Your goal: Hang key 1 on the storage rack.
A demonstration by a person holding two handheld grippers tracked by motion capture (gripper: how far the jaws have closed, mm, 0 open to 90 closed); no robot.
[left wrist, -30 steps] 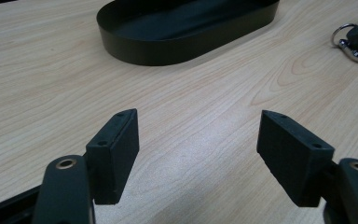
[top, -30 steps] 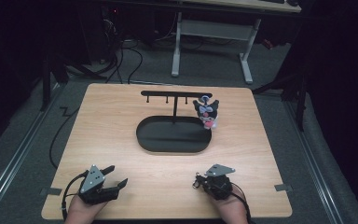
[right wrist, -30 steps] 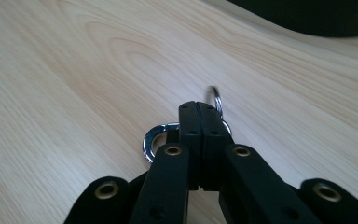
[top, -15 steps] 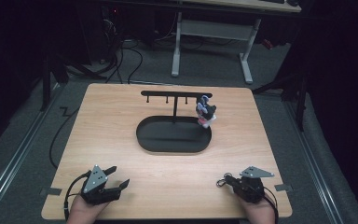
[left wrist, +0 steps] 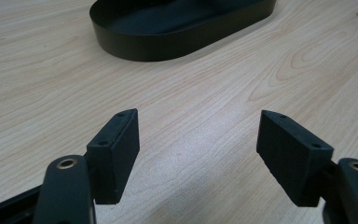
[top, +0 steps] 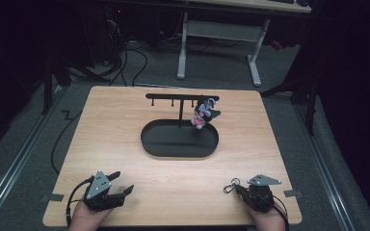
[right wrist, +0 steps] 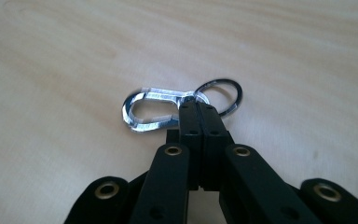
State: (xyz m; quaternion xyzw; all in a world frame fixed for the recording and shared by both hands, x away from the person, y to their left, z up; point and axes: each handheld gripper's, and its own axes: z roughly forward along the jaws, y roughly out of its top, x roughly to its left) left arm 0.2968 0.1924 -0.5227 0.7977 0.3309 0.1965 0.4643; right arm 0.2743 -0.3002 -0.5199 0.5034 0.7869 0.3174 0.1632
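Note:
My right gripper (top: 237, 188) rests near the table's front right edge, shut on a silver carabiner (right wrist: 144, 109) where it joins a dark key ring (right wrist: 226, 95); the carabiner (top: 230, 185) lies on the wood at its tips (right wrist: 198, 108). My left gripper (top: 124, 182) sits at the front left, open and holding nothing; the left gripper view shows bare wood between its jaws (left wrist: 198, 140). A black oval tray (top: 149, 144) lies mid-table, with a black hook rack (top: 180, 96) standing in it. A small toy keychain (top: 203, 114) hangs from the rack's right side.
The wooden table (top: 101, 120) has bare wood on both sides of the tray and between the two grippers. Beyond the far edge are a desk frame (top: 219, 29) and floor cables (top: 135, 57). The left gripper view shows the tray's wall (left wrist: 168, 42) ahead.
My right gripper has slid to the right along the front edge, taking the carabiner with it. The hanging toy has swung slightly. The left gripper has stayed put.

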